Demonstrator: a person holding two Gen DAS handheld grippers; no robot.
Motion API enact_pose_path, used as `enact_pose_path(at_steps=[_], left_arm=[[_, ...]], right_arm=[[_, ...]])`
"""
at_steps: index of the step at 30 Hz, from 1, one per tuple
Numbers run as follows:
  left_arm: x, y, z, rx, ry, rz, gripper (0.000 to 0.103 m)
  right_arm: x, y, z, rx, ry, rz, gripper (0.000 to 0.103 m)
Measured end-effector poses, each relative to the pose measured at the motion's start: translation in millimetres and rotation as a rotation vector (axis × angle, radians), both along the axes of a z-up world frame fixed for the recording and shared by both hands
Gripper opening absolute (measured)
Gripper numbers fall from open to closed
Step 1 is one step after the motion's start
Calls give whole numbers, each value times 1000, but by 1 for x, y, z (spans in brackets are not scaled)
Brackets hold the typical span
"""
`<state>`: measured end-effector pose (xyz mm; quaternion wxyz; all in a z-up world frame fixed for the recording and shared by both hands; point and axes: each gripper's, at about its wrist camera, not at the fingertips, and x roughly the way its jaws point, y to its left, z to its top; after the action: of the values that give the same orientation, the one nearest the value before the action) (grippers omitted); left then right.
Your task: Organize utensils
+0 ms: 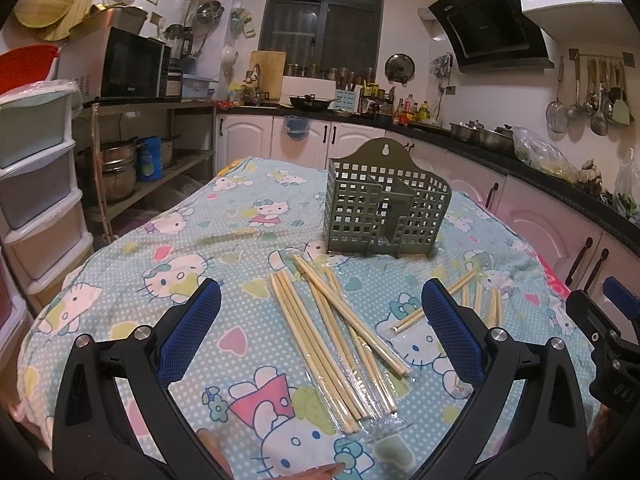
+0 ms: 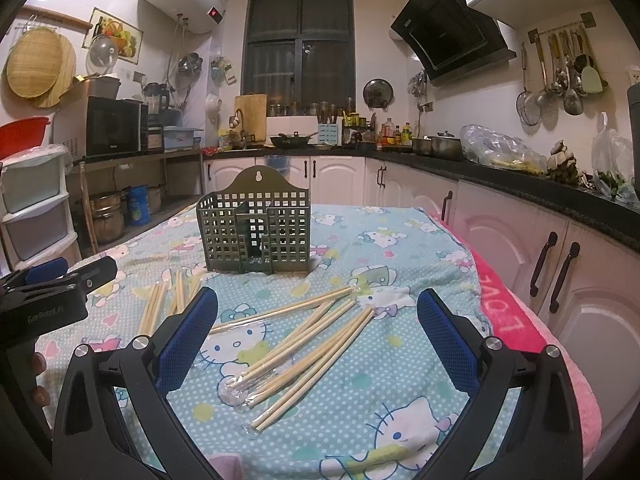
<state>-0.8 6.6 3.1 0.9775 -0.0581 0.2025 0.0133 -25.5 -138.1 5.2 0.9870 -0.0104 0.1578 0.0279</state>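
Note:
A green perforated utensil holder [image 1: 384,216] stands upright on the Hello Kitty tablecloth [image 1: 160,248]; it also shows in the right wrist view [image 2: 256,232]. Several bamboo chopsticks in clear wrappers [image 1: 340,340] lie in front of it, between the fingers of my left gripper [image 1: 320,332], which is open and empty above them. A second group of chopsticks [image 2: 304,344] lies between the fingers of my right gripper [image 2: 316,340], also open and empty. The right gripper shows at the left wrist view's right edge [image 1: 612,344]. The left gripper shows at the right wrist view's left edge [image 2: 52,292].
Kitchen counters with white cabinets [image 2: 500,232] run along the right and back. A metal shelf with pots [image 1: 132,160] and plastic drawers [image 1: 36,184] stand at the left. A pink towel [image 2: 508,304] lies along the table's right edge.

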Motion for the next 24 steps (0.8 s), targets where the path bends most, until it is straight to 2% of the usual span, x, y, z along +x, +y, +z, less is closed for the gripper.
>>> enact_pose_path(at_steps=[10,16,24], left_arm=[[20,22,-2,-48,59,17,92],[40,37,-3,-69,122,14,92],[73,53,-7,-144,211,-66,92]], right_arm=[[22,6,1,-12,64,34,97],[53,4,1,4,166,61,97],[101,-6,-5,85,330,84,97]])
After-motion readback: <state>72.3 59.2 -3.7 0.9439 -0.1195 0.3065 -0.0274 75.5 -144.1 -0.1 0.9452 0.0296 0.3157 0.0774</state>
